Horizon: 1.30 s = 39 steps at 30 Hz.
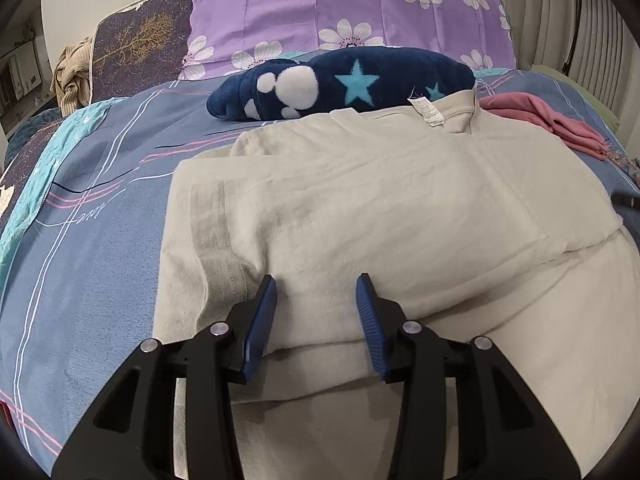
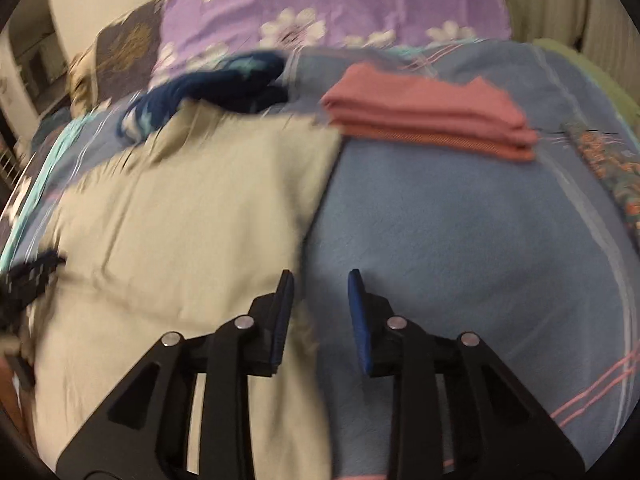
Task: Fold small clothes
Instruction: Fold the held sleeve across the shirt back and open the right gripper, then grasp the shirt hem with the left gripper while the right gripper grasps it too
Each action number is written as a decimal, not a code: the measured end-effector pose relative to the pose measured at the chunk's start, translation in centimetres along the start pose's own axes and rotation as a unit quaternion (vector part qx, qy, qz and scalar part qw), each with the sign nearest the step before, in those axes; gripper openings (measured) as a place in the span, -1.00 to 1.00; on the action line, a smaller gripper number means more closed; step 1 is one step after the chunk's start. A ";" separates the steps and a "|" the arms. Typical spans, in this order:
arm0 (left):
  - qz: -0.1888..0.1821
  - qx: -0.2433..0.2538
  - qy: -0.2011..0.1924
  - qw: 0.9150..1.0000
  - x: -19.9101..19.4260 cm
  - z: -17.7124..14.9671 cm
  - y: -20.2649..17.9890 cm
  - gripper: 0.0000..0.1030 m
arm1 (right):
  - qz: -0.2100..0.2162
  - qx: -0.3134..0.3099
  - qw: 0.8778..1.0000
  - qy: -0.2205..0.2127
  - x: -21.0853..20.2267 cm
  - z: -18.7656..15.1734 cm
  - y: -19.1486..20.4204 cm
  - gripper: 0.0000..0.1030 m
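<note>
A beige garment (image 1: 360, 200) lies partly folded on the blue bedsheet (image 1: 100, 200), with a white care label (image 1: 426, 110) at its far edge. My left gripper (image 1: 318, 284) is open just above its near fold, holding nothing. In the blurred right wrist view the same beige garment (image 2: 192, 216) lies to the left. My right gripper (image 2: 320, 280) is open and empty over the garment's right edge, where it meets the blue bedsheet (image 2: 460, 240). The left gripper's fingertips (image 2: 32, 272) show at the far left.
A folded pink garment (image 2: 428, 120) lies at the back right; it also shows in the left wrist view (image 1: 548, 116). A navy fleece with stars (image 1: 352, 80) lies behind the beige garment. A purple flowered pillow (image 1: 340, 12) stands at the headboard. Striped cloth (image 1: 72, 72) is bunched far left.
</note>
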<state>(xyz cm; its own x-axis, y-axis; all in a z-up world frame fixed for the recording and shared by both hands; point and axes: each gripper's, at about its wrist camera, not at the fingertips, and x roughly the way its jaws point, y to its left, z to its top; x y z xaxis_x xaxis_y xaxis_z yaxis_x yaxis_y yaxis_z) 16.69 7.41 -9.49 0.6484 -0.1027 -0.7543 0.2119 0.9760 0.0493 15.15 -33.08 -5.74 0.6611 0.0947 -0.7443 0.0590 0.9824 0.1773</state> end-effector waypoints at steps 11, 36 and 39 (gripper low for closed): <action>-0.005 -0.005 -0.002 1.000 0.0 0.0 0.1 -0.15 | 0.050 0.081 0.995 0.023 6.3 7.0 1.1 -0.96; -0.031 -0.035 -0.021 0.999 -3.7 -1.8 1.8 0.00 | 0.043 0.004 0.999 0.015 -4.0 -7.1 1.2 -0.66; -0.044 -0.019 -0.028 0.998 -7.1 -5.1 2.9 0.14 | 0.058 -0.007 0.998 0.021 -6.1 -9.2 0.0 -0.45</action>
<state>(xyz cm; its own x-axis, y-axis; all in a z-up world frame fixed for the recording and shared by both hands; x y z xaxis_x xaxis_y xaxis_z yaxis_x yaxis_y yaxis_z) 8.97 12.00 -7.28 0.6689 -0.1977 -0.7166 0.2423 0.9693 -0.0412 4.24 -32.20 -7.12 0.6315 0.2148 -0.7450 -0.0278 0.9665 0.2551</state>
